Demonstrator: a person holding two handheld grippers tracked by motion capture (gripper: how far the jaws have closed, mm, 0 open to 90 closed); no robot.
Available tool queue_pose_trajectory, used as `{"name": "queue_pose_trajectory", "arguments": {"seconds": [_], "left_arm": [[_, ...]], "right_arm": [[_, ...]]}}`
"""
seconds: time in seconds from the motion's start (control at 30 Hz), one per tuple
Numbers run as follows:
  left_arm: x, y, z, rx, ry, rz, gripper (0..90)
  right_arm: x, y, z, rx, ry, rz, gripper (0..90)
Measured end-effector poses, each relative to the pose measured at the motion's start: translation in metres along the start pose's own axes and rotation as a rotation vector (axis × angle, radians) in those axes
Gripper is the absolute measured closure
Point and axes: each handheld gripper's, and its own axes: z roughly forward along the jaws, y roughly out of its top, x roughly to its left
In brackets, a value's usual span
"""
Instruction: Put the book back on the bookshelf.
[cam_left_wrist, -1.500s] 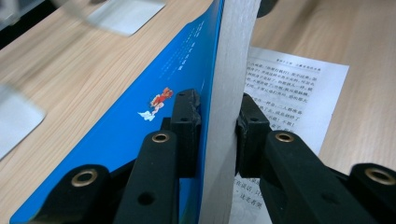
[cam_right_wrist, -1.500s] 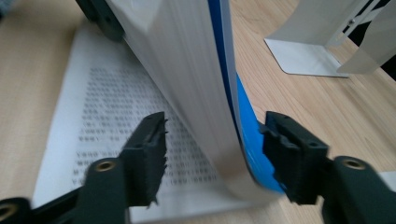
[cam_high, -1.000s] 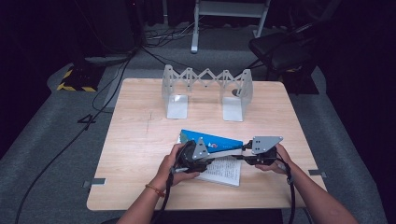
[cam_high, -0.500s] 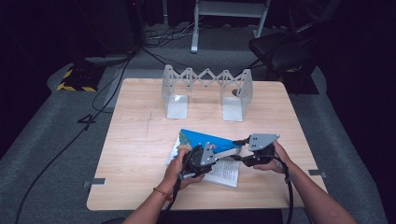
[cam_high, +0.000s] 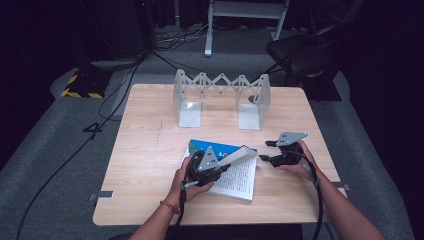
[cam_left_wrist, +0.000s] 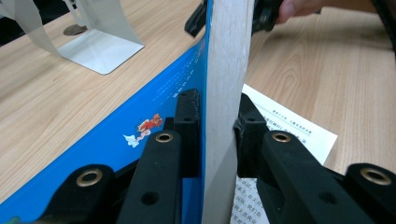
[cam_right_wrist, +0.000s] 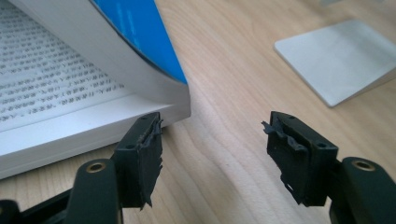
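Book (cam_high: 235, 175) lies part-open on table (cam_high: 145, 165), left gripper (cam_left_wrist: 219, 135) clamped on lifted blue-covered page block to hold it up, right gripper (cam_right_wrist: 212, 140) spread, just released

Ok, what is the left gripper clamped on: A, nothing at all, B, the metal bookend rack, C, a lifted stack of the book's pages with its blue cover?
C: the left gripper pinches the raised pages and blue cover of the book.
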Motion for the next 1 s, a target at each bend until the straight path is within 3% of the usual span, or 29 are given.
{"name": "queue_pose_trajectory", "arguments": {"seconds": [0.17, 0.33, 0.47, 0.53, 0.57, 0.63, 0.7, 0.73, 0.87, 1.0], "left_arm": [[0.002, 0.0, -0.004, -0.01, -0.002, -0.009, 76.2], [0.005, -0.001, -0.007, -0.025, -0.016, -0.027, 76.1], [0.007, -0.001, -0.008, -0.031, -0.028, -0.039, 75.9], [0.007, 0.0, -0.008, -0.005, -0.043, -0.043, 74.8], [0.007, 0.0, -0.01, 0.004, -0.036, -0.045, 74.4], [0.006, 0.001, -0.013, 0.014, -0.036, -0.041, 74.3], [0.004, 0.001, -0.018, 0.025, -0.026, -0.029, 74.1], [0.004, 0.0, -0.02, 0.023, -0.028, -0.025, 74.1], [0.006, -0.003, -0.03, 0.0, -0.035, -0.034, 74.1], [0.009, -0.013, -0.047, -0.089, -0.036, -0.054, 73.3]], "right_arm": [[0.002, -0.002, 0.02, 0.063, -0.016, -0.011, 34.5], [0.0, -0.003, 0.03, 0.054, 0.005, -0.001, 31.6], [-0.004, -0.005, 0.035, 0.012, 0.031, 0.02, 30.4], [0.001, -0.005, 0.033, -0.032, 0.021, -0.016, 44.2], [0.005, -0.004, 0.031, -0.057, 0.008, -0.032, 46.8], [0.006, -0.003, 0.03, -0.067, -0.004, -0.024, 46.9], [0.004, 0.002, 0.022, -0.121, 0.032, 0.01, 50.3], [0.004, 0.002, 0.022, -0.121, 0.032, 0.01, 50.3], [0.007, 0.012, 0.015, -0.147, 0.045, 0.0, 54.1], [0.012, 0.025, 0.005, -0.212, 0.072, 0.009, 57.6]]}}
